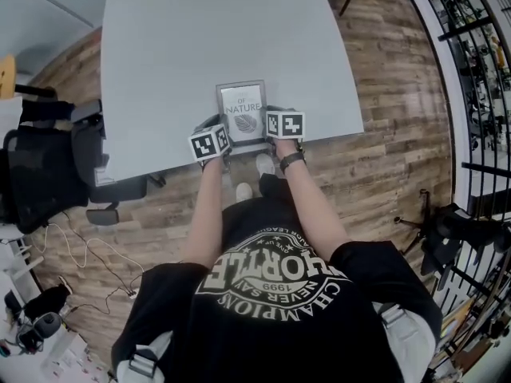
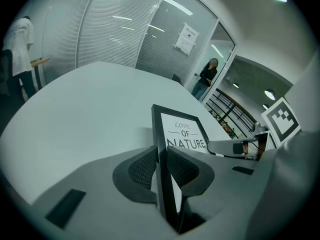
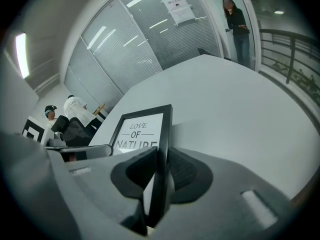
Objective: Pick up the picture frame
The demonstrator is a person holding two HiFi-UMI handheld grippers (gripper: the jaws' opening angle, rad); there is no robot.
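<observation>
A black picture frame (image 1: 242, 110) with a white print reading "LOVE OF NATURE" hangs above the near edge of the pale grey table (image 1: 176, 54). My left gripper (image 1: 221, 138) is shut on the frame's left side bar (image 2: 161, 154), the ribbed pads pressing both faces. On the right side bar (image 3: 162, 149) my right gripper (image 1: 270, 128) is shut the same way. In each gripper view the frame (image 2: 182, 131) (image 3: 142, 126) stands edge-on between the jaws, lifted off the tabletop, with its shadow below.
A black office chair (image 1: 48, 166) stands left of the table. Wood floor runs under the table's near edge, and a black railing (image 1: 479, 94) lines the right side. A person (image 3: 237, 26) stands by the glass wall beyond the table, and another person (image 2: 17, 49) stands at the far left.
</observation>
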